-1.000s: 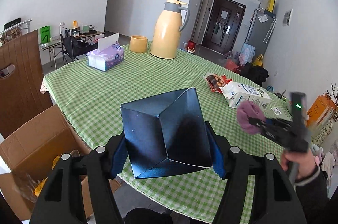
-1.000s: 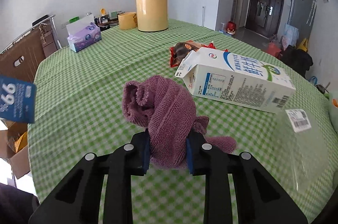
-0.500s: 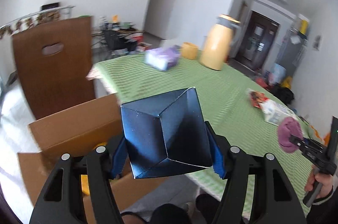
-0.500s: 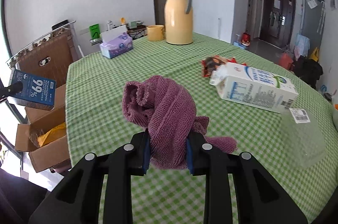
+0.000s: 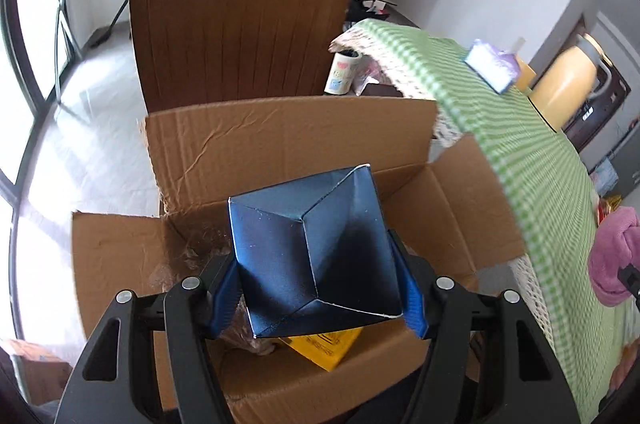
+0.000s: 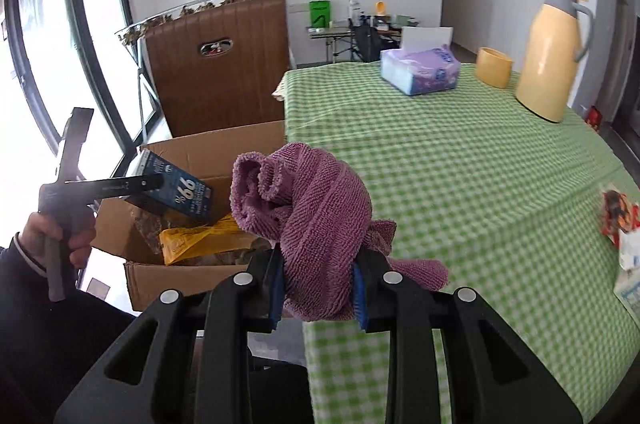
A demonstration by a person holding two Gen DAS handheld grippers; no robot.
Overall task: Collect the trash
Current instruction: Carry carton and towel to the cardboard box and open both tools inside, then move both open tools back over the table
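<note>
Carton (image 5: pixel 312 252), dark blue, pinched between the left gripper (image 5: pixel 318 290) fingers (image 5: pixel 225 290), held right over the open cardboard box (image 5: pixel 288 139) on the floor beside the table (image 5: pixel 532 127). Right view shows the same carton (image 6: pixel 176 189) above the box (image 6: pixel 224 139), "99" print on its side

Box already holds a yellow packet (image 6: pixel 200 238) and some crumpled clear plastic (image 5: pixel 180 256), so part of the job looks done. Carton is next: not yet dropped, but it's placed so that opening the fingers should let it fall inside

Right gripper (image 6: pixel 318 294) is clamped on a bunched purple cloth (image 6: pixel 308 220), held up at the near table edge. Can't tell whether the cloth counts as trash or is for wiping

Left on the table, as far as visible: red snack wrapper (image 6: pixel 616 209) and the edge of a white carton (image 6: pixel 630 264) at the far right, both well apart from the box. Those look like remaining trash. Tissue box (image 6: pixel 420 71), yellow cup (image 6: pixel 494 65) and thermos (image 6: pixel 554 51) at the far end look like keepers, not trash

Brown chair (image 5: pixel 240 11) stands just behind the box, a small paper cup (image 5: pixel 342 71) on its seat

Estimate: roughly midway, one drop imminent, at least two pieces to go
</note>
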